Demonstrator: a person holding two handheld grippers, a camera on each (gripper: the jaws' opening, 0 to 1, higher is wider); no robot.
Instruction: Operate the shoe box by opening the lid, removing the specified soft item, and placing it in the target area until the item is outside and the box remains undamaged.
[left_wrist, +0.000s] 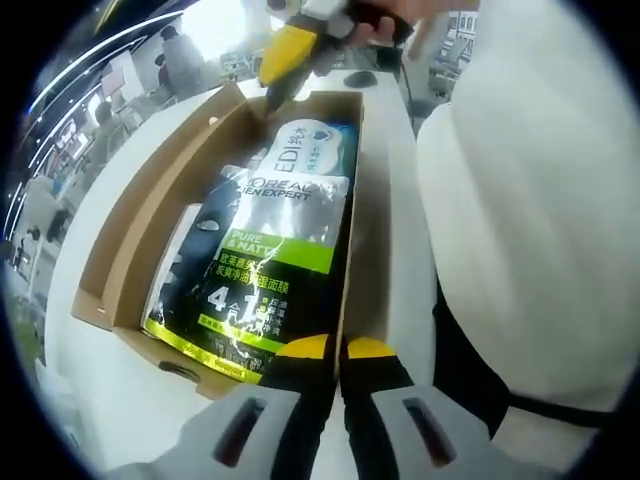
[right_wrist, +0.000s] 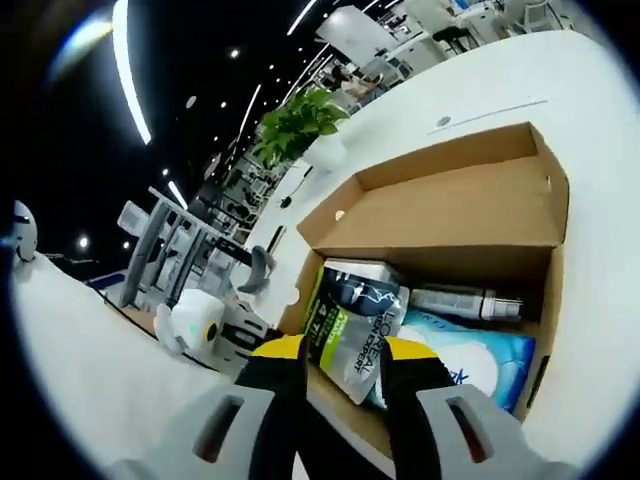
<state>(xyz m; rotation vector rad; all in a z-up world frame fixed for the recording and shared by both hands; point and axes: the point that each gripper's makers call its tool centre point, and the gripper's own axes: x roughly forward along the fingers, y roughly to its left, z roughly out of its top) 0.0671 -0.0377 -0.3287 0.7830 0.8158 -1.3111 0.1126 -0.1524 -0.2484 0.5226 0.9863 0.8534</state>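
An open cardboard shoe box (left_wrist: 125, 240) lies on a white table, its lid (right_wrist: 450, 210) folded back. A black and green soft pouch (left_wrist: 270, 270) lies tilted on top of the contents, its lower edge over the near wall. My left gripper (left_wrist: 339, 347) is shut at the pouch's lower right corner, yellow tips together. The right gripper (left_wrist: 283, 60) hovers over the box's far end, apart from the pouch. In the right gripper view the pouch (right_wrist: 350, 330) shows between my right gripper (right_wrist: 345, 352), whose jaws stand apart.
A blue and white pack (right_wrist: 470, 360) and a dark tube (right_wrist: 465, 300) lie in the box under and beside the pouch. A person's white clothing (left_wrist: 530, 250) is close on the right. A potted plant (right_wrist: 300, 125) stands past the table (right_wrist: 500, 80).
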